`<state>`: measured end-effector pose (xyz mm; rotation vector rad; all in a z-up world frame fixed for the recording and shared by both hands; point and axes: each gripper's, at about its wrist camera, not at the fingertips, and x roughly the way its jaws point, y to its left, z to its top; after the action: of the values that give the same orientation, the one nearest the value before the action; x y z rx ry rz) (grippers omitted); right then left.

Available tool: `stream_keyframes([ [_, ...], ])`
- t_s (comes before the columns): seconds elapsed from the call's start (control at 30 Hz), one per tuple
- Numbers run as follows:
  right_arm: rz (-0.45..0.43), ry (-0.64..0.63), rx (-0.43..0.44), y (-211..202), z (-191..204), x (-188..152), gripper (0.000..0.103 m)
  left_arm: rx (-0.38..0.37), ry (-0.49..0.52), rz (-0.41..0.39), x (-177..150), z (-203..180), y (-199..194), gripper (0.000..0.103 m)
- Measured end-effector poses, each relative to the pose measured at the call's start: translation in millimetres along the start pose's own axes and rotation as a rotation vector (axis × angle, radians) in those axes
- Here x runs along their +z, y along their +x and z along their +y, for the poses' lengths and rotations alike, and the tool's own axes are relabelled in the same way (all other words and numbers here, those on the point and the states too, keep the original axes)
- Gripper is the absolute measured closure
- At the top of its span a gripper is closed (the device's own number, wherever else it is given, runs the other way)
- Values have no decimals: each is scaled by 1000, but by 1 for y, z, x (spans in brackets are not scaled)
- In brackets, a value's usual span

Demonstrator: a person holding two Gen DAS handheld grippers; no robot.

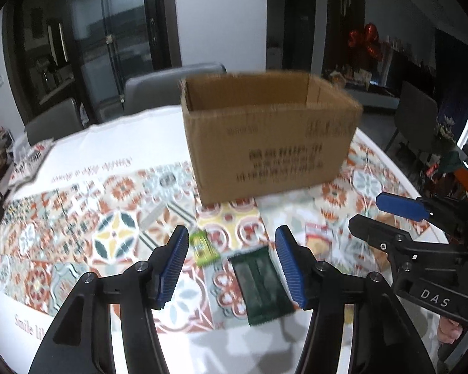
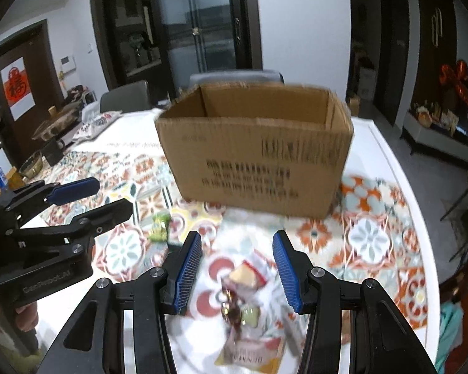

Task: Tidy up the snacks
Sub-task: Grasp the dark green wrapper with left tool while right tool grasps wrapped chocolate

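An open cardboard box (image 1: 271, 137) stands on the patterned tablecloth; it also shows in the right wrist view (image 2: 255, 152). My left gripper (image 1: 231, 261) is open above a dark green snack packet (image 1: 262, 286), with a small light green packet (image 1: 204, 247) to its left. My right gripper (image 2: 237, 268) is open above a pale snack bag with fruit pictures (image 2: 249, 308). The light green packet (image 2: 160, 227) lies to its left. The right gripper (image 1: 390, 215) shows at the right of the left wrist view, the left gripper (image 2: 87, 199) at the left of the right wrist view.
Grey chairs (image 1: 159, 90) stand behind the table. A dark mug (image 2: 54, 151), a glass bowl (image 2: 31, 163) and a patterned pack (image 2: 96, 123) sit at the far left. The white table edge (image 2: 399, 168) curves along the right.
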<state>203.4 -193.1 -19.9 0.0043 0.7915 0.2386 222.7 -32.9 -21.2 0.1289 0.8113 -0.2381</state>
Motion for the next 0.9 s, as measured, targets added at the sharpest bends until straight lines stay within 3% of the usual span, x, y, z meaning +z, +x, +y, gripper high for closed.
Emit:
stream_keyframes([
  [0.27, 85, -3, -15, 14, -4, -40, 54, -45, -16, 119, -29, -14, 32, 46],
  [0.47, 124, 6, -2, 24, -7, -51, 54, -46, -20, 185, -41, -21, 56, 46],
  [0.73, 160, -2, 44, 35, -4, -61, 55, -37, -20, 243, -50, -27, 81, 42],
  [0.9, 182, -15, 66, 43, -1, -63, 63, -21, -23, 244, -52, -28, 89, 36],
])
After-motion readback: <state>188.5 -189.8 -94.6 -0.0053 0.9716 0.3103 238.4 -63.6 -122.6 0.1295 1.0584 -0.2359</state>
